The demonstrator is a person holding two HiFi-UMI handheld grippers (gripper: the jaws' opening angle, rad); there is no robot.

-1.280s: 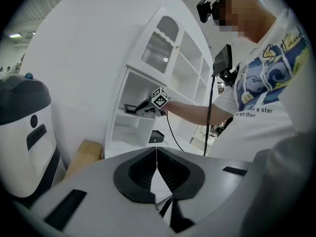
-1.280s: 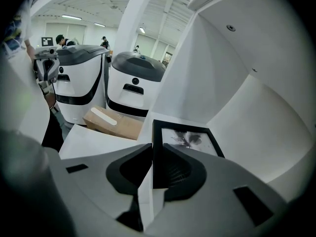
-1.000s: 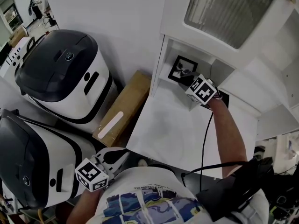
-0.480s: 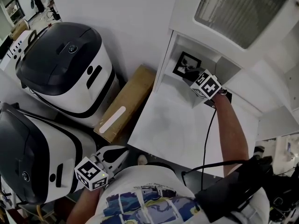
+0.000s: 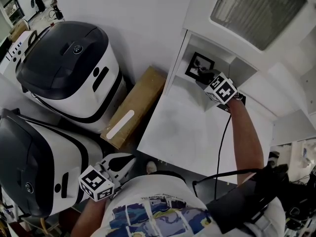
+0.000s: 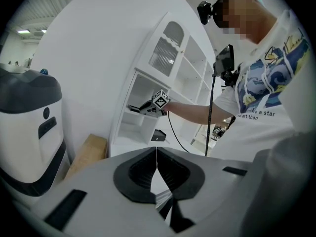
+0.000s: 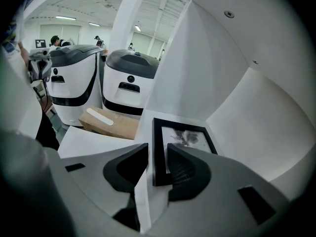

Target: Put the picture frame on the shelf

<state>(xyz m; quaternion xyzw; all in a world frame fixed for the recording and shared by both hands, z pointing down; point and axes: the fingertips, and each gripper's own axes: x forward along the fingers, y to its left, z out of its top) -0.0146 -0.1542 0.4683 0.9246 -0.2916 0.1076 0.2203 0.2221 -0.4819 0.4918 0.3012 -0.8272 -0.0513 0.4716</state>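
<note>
Release step: right gripper [image 7: 157,148] jaws, just opening, stand spread around the picture frame [image 7: 187,138] on the shelf [image 7: 237,102]; left gripper [image 6: 156,154] jaws pressed together. Next, we withdraw straight back.

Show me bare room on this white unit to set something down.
The broad white ledge between the cardboard box and the person's arm is bare. The cubby behind it is crowded: the picture frame sits between the right gripper's jaws, which have just been opening.
</note>
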